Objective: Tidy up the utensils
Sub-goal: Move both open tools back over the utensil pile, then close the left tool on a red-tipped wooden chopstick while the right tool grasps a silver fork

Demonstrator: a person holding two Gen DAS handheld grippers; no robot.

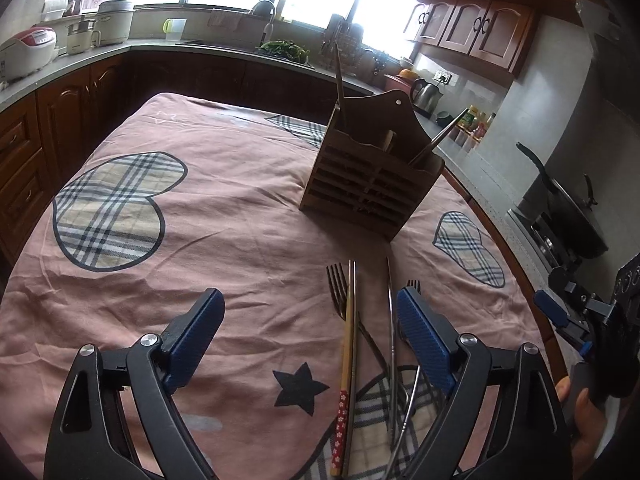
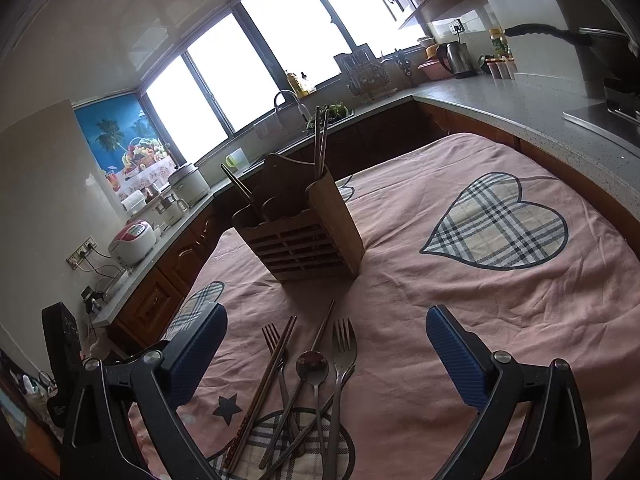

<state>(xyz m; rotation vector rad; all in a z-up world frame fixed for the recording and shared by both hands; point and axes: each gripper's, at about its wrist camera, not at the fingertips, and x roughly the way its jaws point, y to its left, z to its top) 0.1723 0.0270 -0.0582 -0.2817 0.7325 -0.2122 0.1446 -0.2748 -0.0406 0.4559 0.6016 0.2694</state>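
A brown wooden utensil holder [image 1: 370,184] [image 2: 304,232] stands upright on the pink tablecloth, with chopsticks sticking out of its end compartments. A loose pile of utensils lies in front of it: forks [image 2: 344,344] [image 1: 338,286], a spoon [image 2: 312,364], metal chopsticks [image 1: 352,320] and a red-patterned chopstick [image 1: 340,420]. My left gripper [image 1: 310,324] is open and empty, hovering over the pile's left part. My right gripper [image 2: 326,338] is open and empty above the pile; it also shows in the left wrist view at the right edge [image 1: 560,316].
The table [image 2: 500,300] has a pink cloth with plaid hearts. Kitchen counters ring it, with rice cookers [image 1: 28,48], a sink [image 1: 280,46], a kettle [image 2: 458,58] and a wok on the stove [image 1: 568,204].
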